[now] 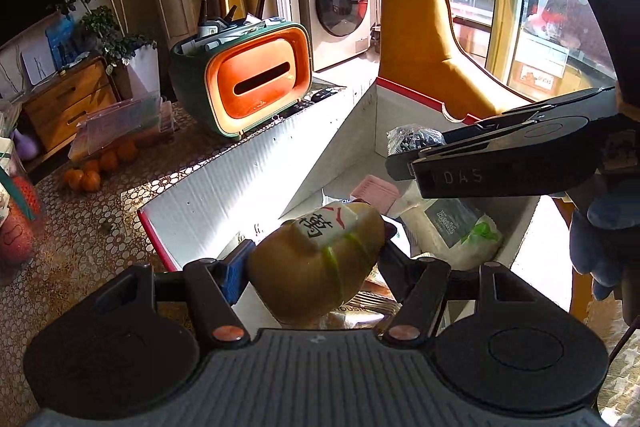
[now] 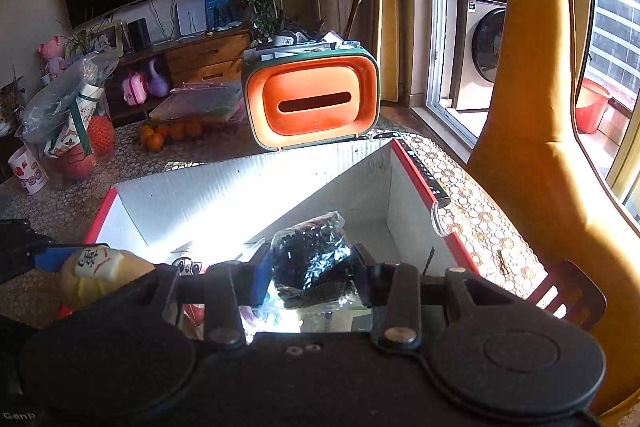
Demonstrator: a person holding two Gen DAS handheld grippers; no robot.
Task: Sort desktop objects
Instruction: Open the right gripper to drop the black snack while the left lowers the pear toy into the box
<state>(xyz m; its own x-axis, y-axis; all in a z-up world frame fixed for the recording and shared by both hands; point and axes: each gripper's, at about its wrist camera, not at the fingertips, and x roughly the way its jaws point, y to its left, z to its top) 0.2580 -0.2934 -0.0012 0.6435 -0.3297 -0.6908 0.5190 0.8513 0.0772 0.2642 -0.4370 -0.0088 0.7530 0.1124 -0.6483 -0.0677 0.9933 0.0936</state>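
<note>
Left gripper [image 1: 316, 255] clamps a tan plush toy [image 1: 320, 259] over a white cardboard box [image 1: 240, 171]; beside it, right gripper [image 2: 310, 267] clamps a clear bag of black bits [image 2: 312, 255] above the same box.

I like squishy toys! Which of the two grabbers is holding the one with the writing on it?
The left gripper. It squeezes the tan squishy toy with a character tile; the right gripper holds a clear bag of black bits.

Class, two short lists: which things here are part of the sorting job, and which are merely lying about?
Part of the job:
- plush toy, in left gripper
- bag of black bits, in right gripper
- white box

Lying about:
- tissue box
- oranges
</note>
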